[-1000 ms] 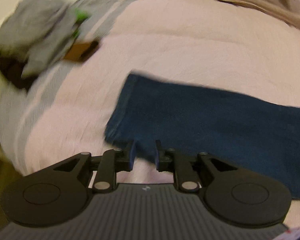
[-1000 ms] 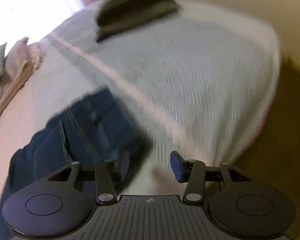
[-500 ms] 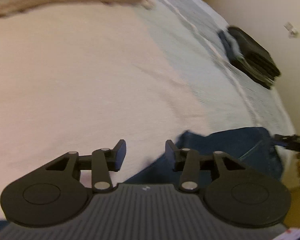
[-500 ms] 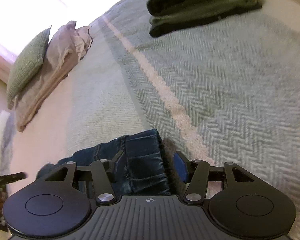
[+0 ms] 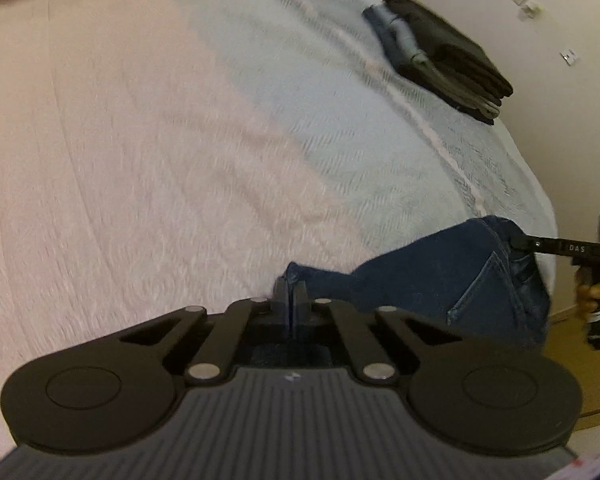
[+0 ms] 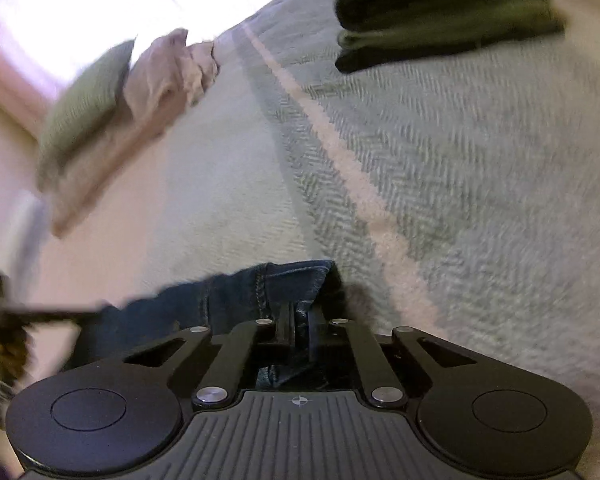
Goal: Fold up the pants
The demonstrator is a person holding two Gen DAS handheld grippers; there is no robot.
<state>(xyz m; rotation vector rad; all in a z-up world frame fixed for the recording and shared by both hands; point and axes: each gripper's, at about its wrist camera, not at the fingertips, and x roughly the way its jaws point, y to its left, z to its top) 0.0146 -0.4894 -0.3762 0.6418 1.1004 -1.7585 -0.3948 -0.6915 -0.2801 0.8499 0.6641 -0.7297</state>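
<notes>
Dark blue jeans (image 5: 440, 280) lie near the edge of a bed, stretched between both grippers. My left gripper (image 5: 290, 294) is shut on one end of the jeans, the denim pinched between its pads. In the right wrist view my right gripper (image 6: 298, 322) is shut on the waistband end of the jeans (image 6: 236, 292). From the left wrist view, the right gripper's fingers (image 5: 540, 245) bite the far corner of the jeans at the right, with a hand (image 5: 594, 290) behind them.
The bed has a pale pink cover (image 5: 120, 160) and a grey herringbone blanket (image 6: 480, 168). A stack of folded dark clothes (image 5: 440, 56) sits on the blanket. Pillows (image 6: 112, 112) lie at the head of the bed. Wooden floor (image 5: 580, 364) shows past the bed's edge.
Both grippers closed on the jeans; half a second ago they stood open over them. The left gripper swung from the leg end of the jeans to the end nearer the right gripper.
</notes>
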